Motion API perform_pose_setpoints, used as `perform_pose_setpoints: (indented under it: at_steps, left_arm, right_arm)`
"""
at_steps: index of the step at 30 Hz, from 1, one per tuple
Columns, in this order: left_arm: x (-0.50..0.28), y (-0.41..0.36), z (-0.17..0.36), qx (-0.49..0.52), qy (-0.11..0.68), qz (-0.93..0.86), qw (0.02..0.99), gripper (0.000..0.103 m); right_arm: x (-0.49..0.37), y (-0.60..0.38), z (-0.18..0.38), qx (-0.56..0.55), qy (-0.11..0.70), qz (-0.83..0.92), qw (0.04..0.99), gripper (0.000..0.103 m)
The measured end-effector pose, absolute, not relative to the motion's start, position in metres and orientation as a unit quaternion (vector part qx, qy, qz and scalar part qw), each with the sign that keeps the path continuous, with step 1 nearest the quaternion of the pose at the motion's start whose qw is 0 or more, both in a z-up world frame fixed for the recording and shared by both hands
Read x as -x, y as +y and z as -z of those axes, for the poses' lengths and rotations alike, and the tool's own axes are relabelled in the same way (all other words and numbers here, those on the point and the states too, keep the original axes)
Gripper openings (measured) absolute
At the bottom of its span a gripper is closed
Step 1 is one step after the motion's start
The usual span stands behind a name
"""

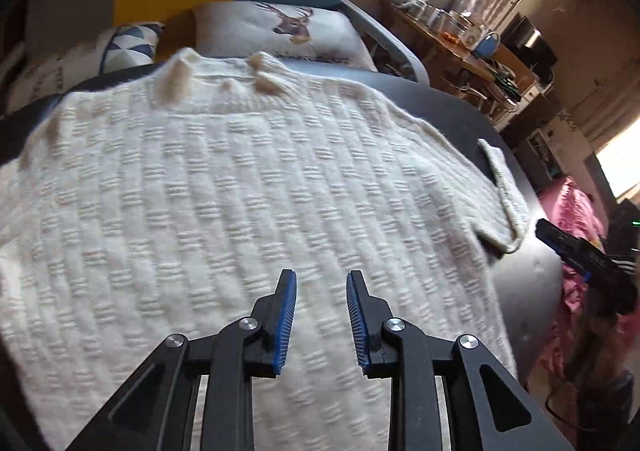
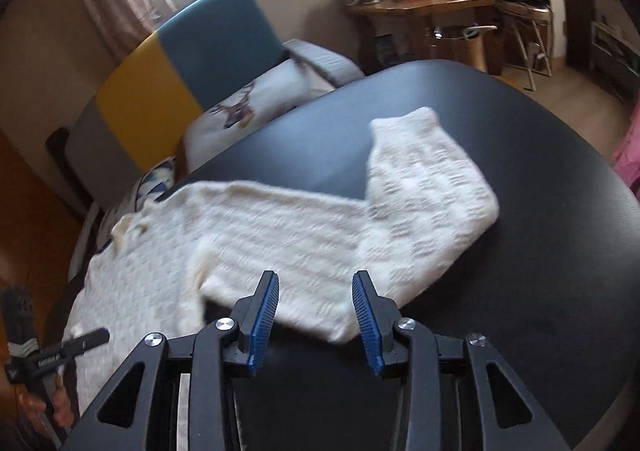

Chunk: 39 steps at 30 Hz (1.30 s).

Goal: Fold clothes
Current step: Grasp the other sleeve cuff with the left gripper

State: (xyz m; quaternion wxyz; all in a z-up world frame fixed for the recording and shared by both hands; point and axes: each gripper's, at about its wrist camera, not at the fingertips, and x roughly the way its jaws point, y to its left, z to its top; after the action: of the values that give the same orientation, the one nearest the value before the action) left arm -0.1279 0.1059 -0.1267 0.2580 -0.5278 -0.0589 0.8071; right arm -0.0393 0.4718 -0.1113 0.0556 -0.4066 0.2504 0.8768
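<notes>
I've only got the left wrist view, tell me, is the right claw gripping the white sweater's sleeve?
Observer: No. The right claw is open, and the sleeve has its near edge just ahead of the claw, ungripped.
Operator: How does that sleeve lie?
Observer: Flat on the black table, bent sharply partway along, with its cuff pointing toward the far edge.

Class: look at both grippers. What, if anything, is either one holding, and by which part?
Nothing is held. The left gripper is open above the white sweater; the right gripper is open near its sleeve.
</notes>
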Motion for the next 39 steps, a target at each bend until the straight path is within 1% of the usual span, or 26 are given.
perform_pose_setpoints:
  at_steps: [1, 4, 6, 8, 12, 14, 15, 16, 18, 19, 20, 23, 29, 35, 37, 39]
  left_arm:
    - [0.132, 0.119, 0.125, 0.533, -0.066, -0.799, 0.271, 0.027]
    - [0.141, 0.159, 0.12, 0.54, -0.052, -0.788, 0.292, 0.03]
    - [0.145, 0.184, 0.12, 0.542, -0.035, -0.783, 0.301, 0.038]
    - [0.148, 0.204, 0.124, 0.55, -0.025, -0.776, 0.308, 0.043]
    - [0.157, 0.238, 0.13, 0.56, -0.01, -0.765, 0.319, 0.043]
    - [0.16, 0.253, 0.129, 0.556, -0.001, -0.763, 0.329, 0.042]
    - [0.162, 0.26, 0.128, 0.555, 0.004, -0.762, 0.334, 0.042]
    - [0.164, 0.267, 0.128, 0.554, 0.007, -0.761, 0.337, 0.042]
    - [0.17, 0.28, 0.13, 0.56, 0.004, -0.755, 0.341, 0.042]
    - [0.174, 0.285, 0.131, 0.565, -0.004, -0.751, 0.342, 0.042]
    - [0.18, 0.29, 0.132, 0.573, -0.021, -0.742, 0.346, 0.041]
    - [0.2, 0.313, 0.135, 0.6, -0.08, -0.707, 0.366, 0.04]
    - [0.237, 0.376, 0.138, 0.628, -0.146, -0.657, 0.392, 0.04]
    - [0.256, 0.436, 0.147, 0.645, -0.12, -0.646, 0.39, 0.04]
    - [0.26, 0.449, 0.156, 0.654, -0.108, -0.643, 0.383, 0.043]
    - [0.261, 0.456, 0.165, 0.664, -0.1, -0.64, 0.373, 0.042]
  right_arm:
    - [0.05, 0.487, 0.111, 0.403, 0.256, -0.876, 0.064, 0.039]
    - [0.079, 0.508, 0.117, 0.413, 0.241, -0.875, 0.077, 0.039]
    - [0.09, 0.514, 0.125, 0.42, 0.236, -0.873, 0.076, 0.039]
    - [0.1, 0.52, 0.132, 0.427, 0.231, -0.871, 0.076, 0.039]
    - [0.122, 0.532, 0.147, 0.441, 0.222, -0.867, 0.074, 0.039]
    - [0.133, 0.538, 0.155, 0.448, 0.217, -0.864, 0.073, 0.032]
    - [0.138, 0.541, 0.159, 0.451, 0.215, -0.863, 0.072, 0.027]
    - [0.143, 0.544, 0.162, 0.455, 0.213, -0.862, 0.072, 0.018]
    - [0.151, 0.552, 0.169, 0.458, 0.217, -0.859, 0.066, 0.012]
    - [0.146, 0.558, 0.17, 0.45, 0.244, -0.858, 0.05, 0.011]
    - [0.141, 0.562, 0.171, 0.443, 0.259, -0.858, 0.034, 0.011]
    - [0.131, 0.564, 0.177, 0.432, 0.266, -0.862, 0.0, 0.011]
    - [0.121, 0.565, 0.181, 0.412, 0.275, -0.867, -0.059, 0.011]
    - [0.111, 0.566, 0.184, 0.389, 0.304, -0.861, -0.119, 0.011]
    - [0.111, 0.565, 0.184, 0.388, 0.307, -0.859, -0.13, 0.011]
    - [0.112, 0.564, 0.185, 0.39, 0.306, -0.858, -0.136, 0.011]
